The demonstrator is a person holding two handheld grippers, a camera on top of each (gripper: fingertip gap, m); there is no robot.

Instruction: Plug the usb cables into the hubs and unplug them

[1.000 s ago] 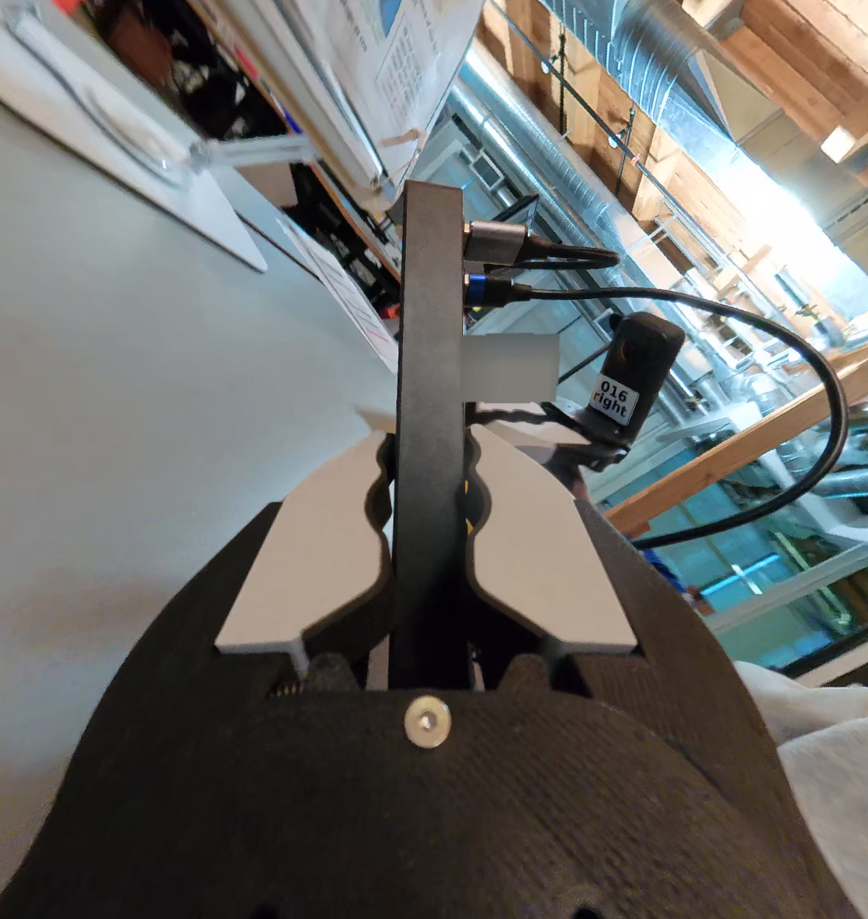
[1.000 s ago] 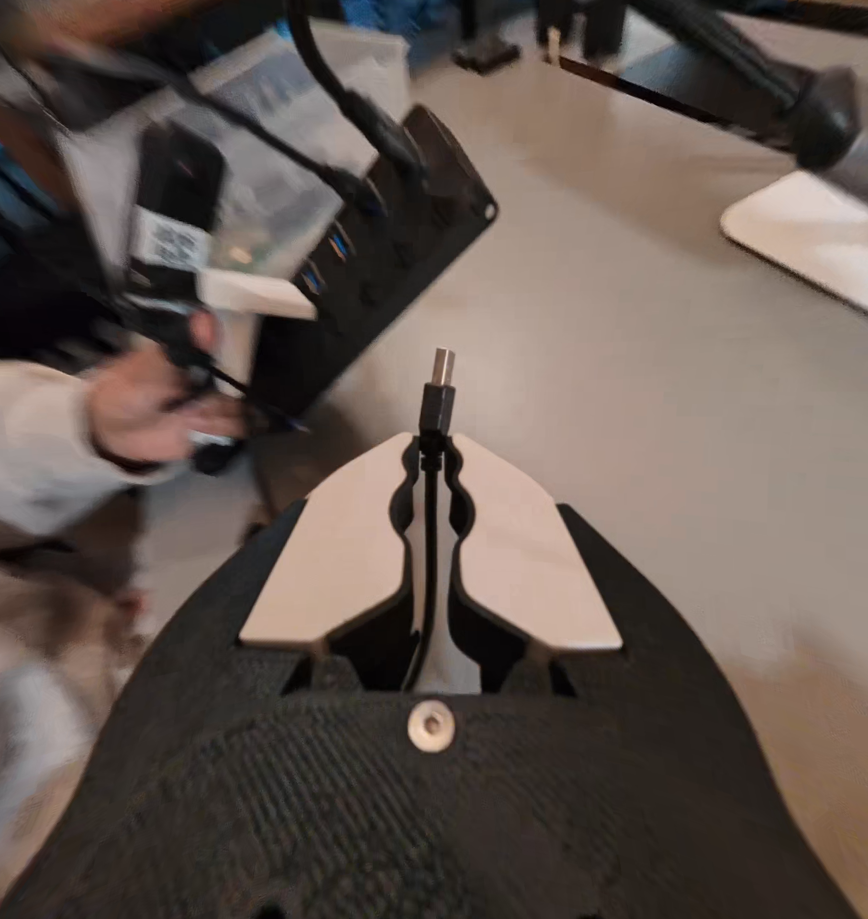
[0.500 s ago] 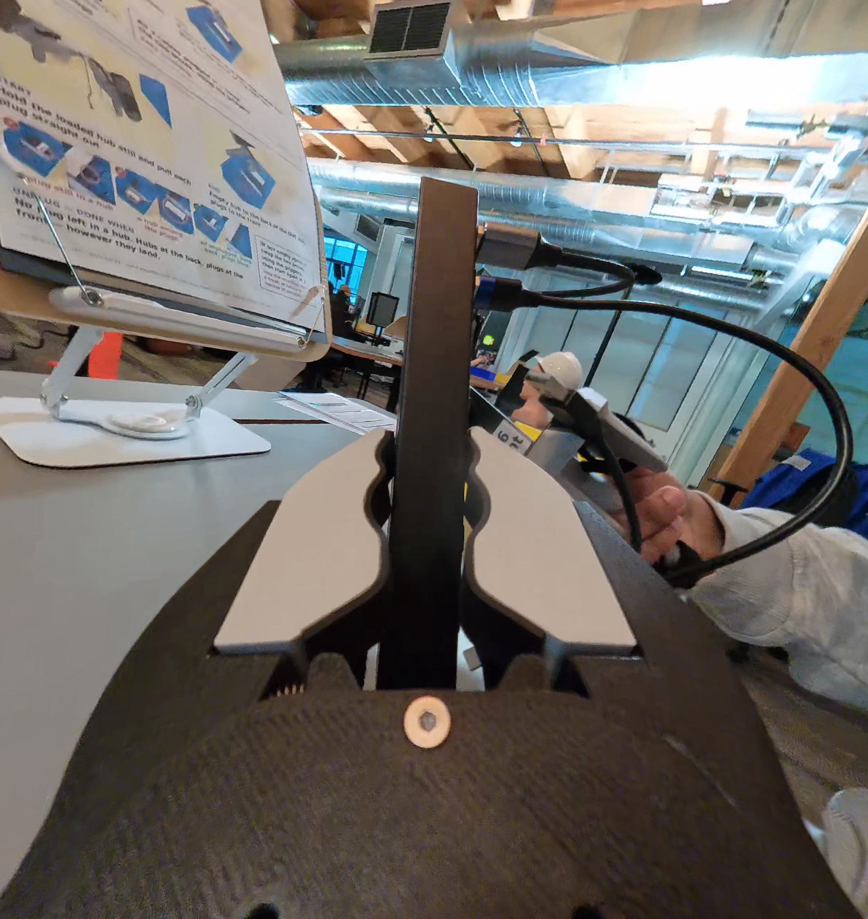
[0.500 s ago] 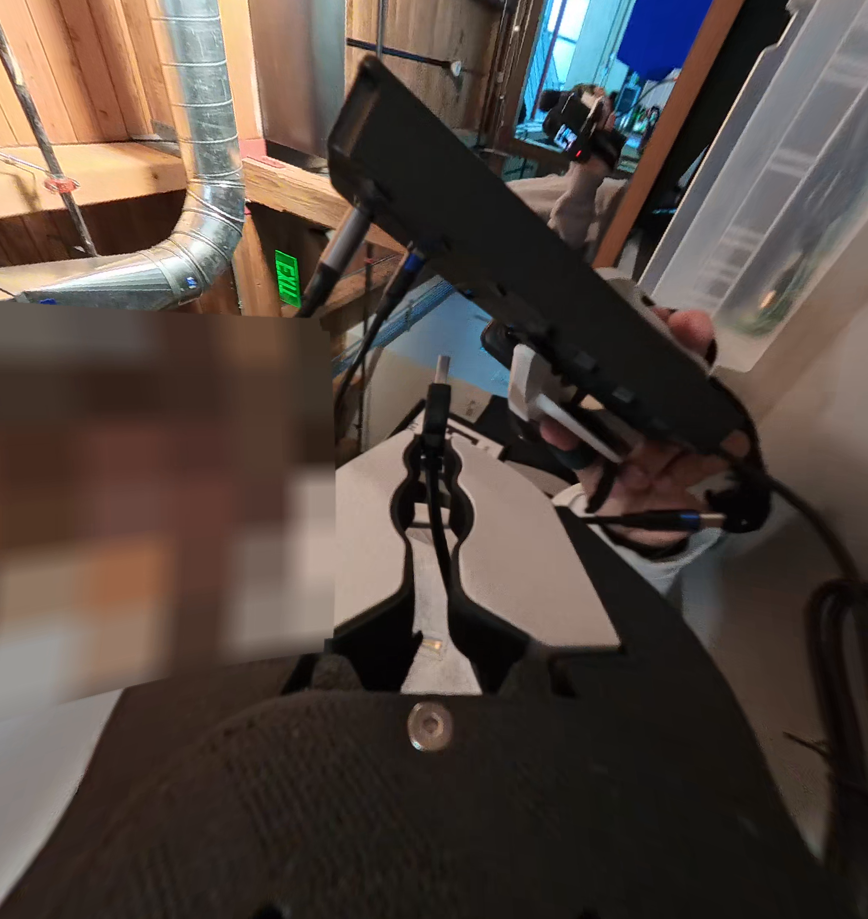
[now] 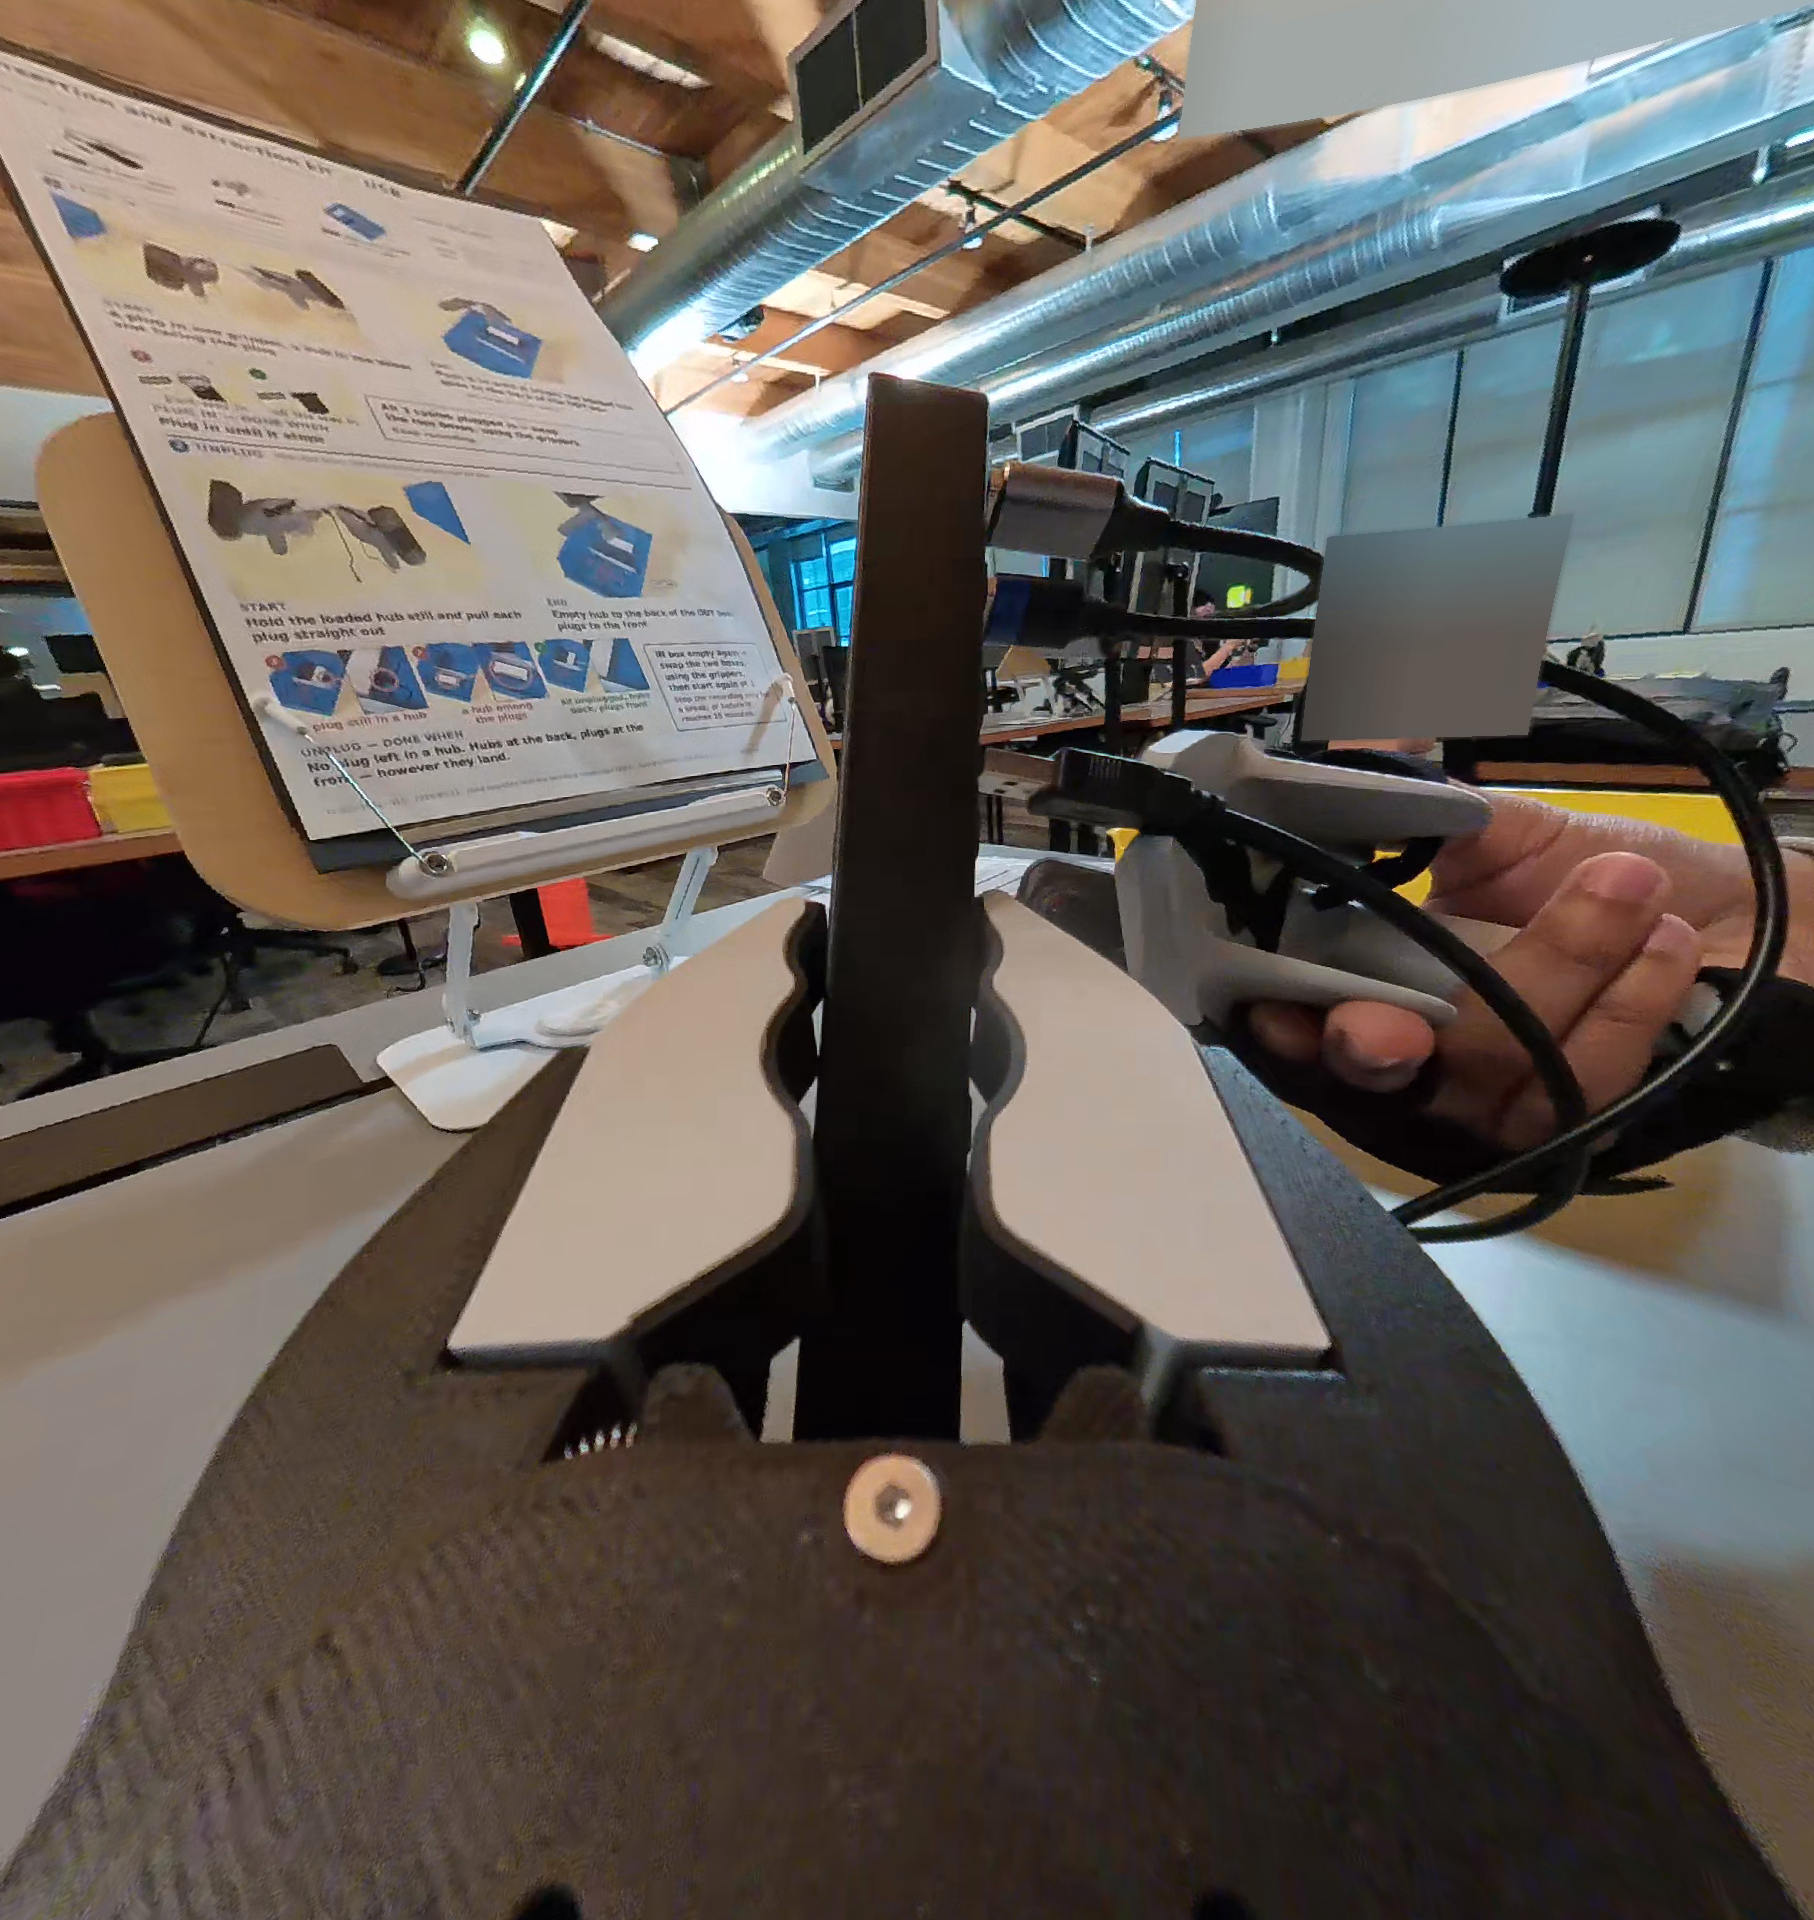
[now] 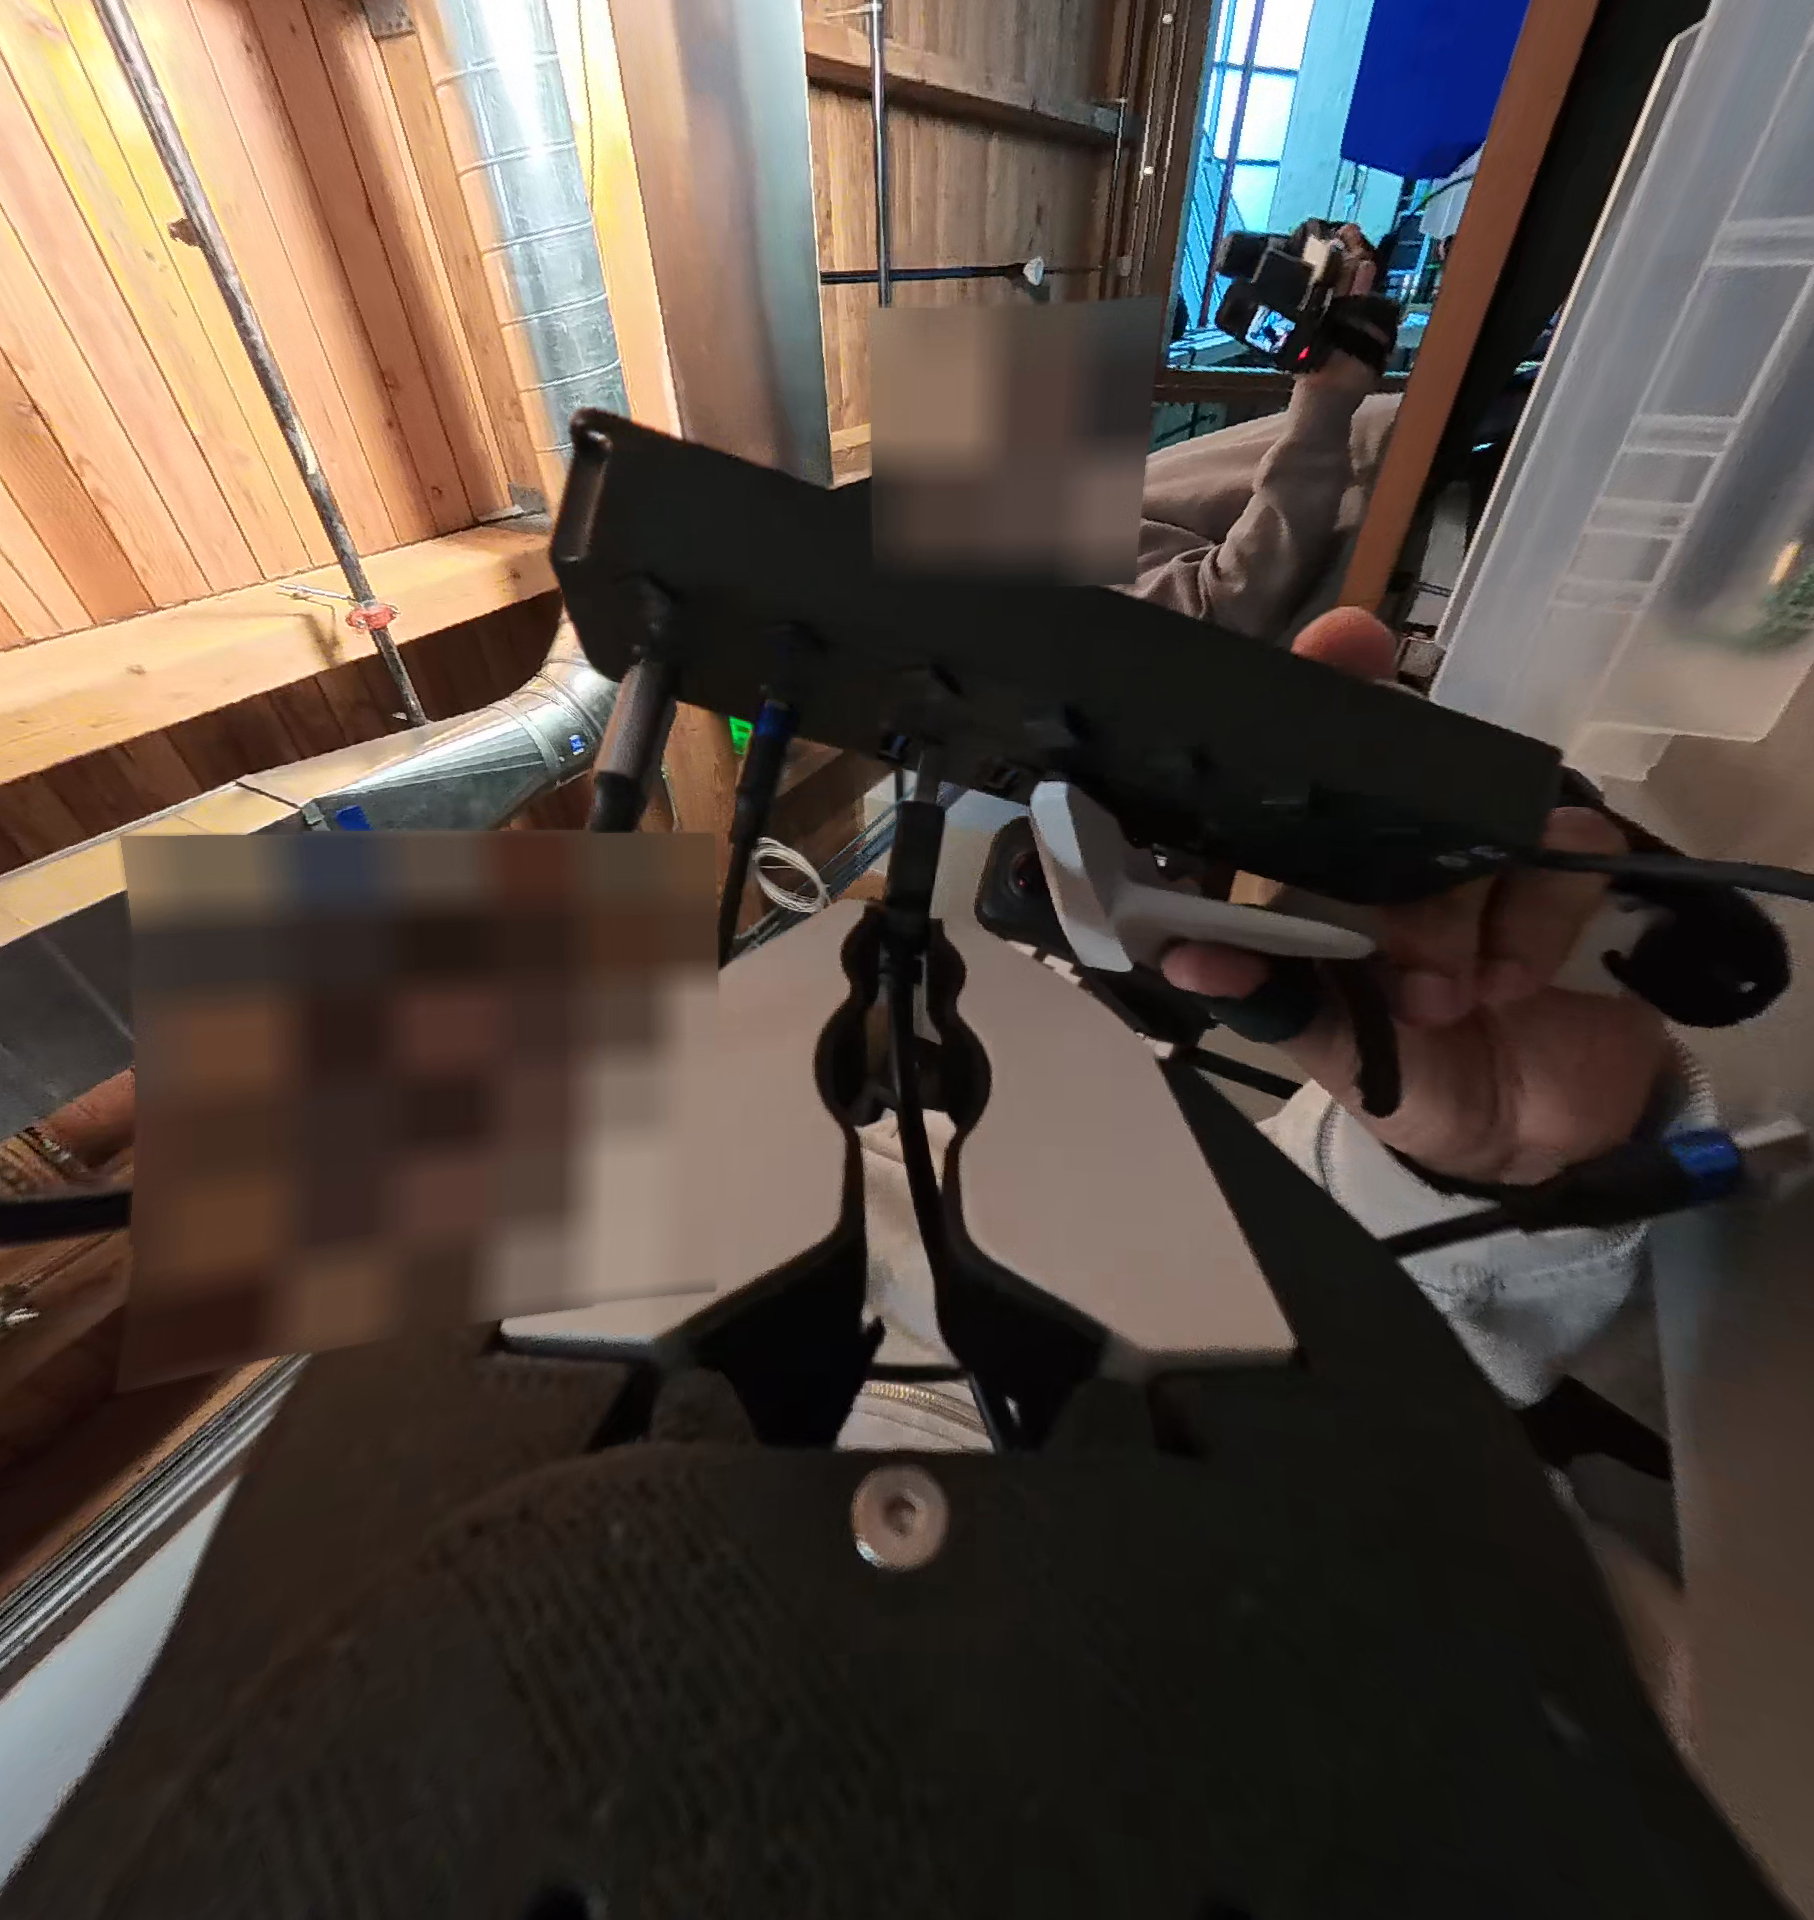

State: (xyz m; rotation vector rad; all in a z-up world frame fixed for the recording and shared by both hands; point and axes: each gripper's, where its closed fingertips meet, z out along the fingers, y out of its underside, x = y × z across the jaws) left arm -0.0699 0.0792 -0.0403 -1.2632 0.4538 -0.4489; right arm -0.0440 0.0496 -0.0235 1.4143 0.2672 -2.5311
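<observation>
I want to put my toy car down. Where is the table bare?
The grey table is bare left of the left tool, in front of the white stand foot. Another bare patch lies at the right edge, nearer than the looping black cable. It is crowded around the hub and the hand.

At the upper left of my left wrist view I see a printed instruction sheet (image 5: 383,499) leaning on a tan document stand with white metal legs (image 5: 529,914), which rests on the pale grey table (image 5: 1651,1382). Red and yellow bins (image 5: 41,810) sit at far left. In my right wrist view, a clear plastic storage box (image 6: 1692,416) fills the upper right (contents unclear).
</observation>
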